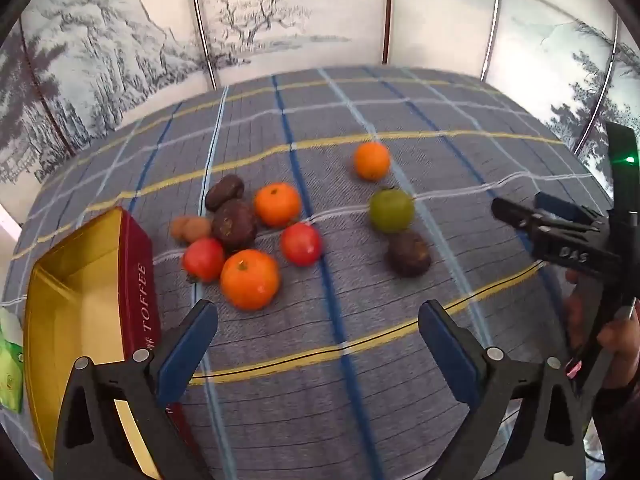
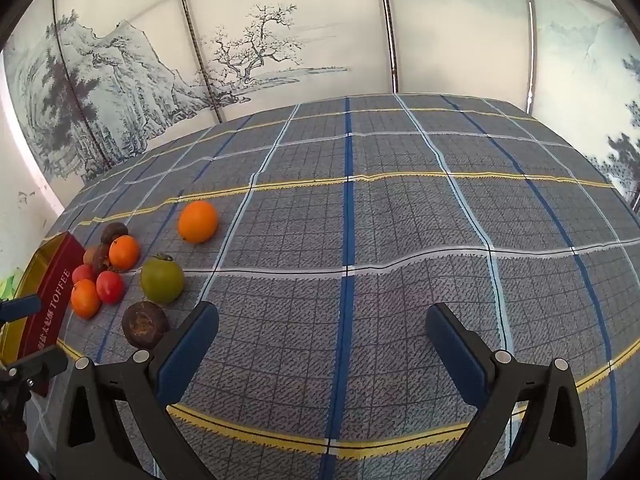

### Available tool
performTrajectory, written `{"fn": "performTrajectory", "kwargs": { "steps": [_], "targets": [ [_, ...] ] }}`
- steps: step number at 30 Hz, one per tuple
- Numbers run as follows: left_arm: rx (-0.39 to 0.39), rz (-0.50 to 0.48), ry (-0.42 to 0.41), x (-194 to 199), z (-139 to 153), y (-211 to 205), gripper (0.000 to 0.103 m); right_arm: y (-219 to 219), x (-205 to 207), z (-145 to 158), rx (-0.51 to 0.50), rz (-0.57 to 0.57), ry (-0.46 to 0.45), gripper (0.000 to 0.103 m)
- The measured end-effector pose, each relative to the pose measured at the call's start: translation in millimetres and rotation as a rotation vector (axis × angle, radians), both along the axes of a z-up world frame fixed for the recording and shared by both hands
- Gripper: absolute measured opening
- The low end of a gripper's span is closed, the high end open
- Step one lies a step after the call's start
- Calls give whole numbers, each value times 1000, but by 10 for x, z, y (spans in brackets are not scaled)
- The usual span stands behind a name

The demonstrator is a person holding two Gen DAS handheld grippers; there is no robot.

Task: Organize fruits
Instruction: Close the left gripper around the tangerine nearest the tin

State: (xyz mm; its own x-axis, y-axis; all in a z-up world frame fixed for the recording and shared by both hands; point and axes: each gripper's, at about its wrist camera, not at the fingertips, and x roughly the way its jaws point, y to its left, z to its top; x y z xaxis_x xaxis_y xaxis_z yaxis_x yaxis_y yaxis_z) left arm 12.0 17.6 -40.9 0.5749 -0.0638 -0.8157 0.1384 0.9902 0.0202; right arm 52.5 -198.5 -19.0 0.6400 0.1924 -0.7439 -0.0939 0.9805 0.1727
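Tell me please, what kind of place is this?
Probably a home or a staged indoor table: a plaid tablecloth with loose fruits, a toffee tin and a folding screen painted with an ink landscape behind.

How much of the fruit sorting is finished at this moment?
Nothing looks done: the toffee tin holds no fruit. Nothing is in hand; the left gripper and right gripper are open. The oranges, tomatoes, green fruit and brown fruits remain on the tablecloth.
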Motion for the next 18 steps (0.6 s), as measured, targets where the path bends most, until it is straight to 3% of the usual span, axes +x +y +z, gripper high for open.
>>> {"fn": "performTrajectory", "kwargs": {
  "steps": [7, 12, 18],
  "targets": [
    [-17, 38, 74, 197, -17, 271, 87, 73, -34, 39, 10, 1, -8, 103],
    [13, 47, 138, 334, -156, 288, 60, -27, -49, 39, 31, 6, -8, 103],
    [-17, 93, 171, 426, -254, 349, 55, -19, -64, 40, 37, 14, -16, 103]
  ]
}}
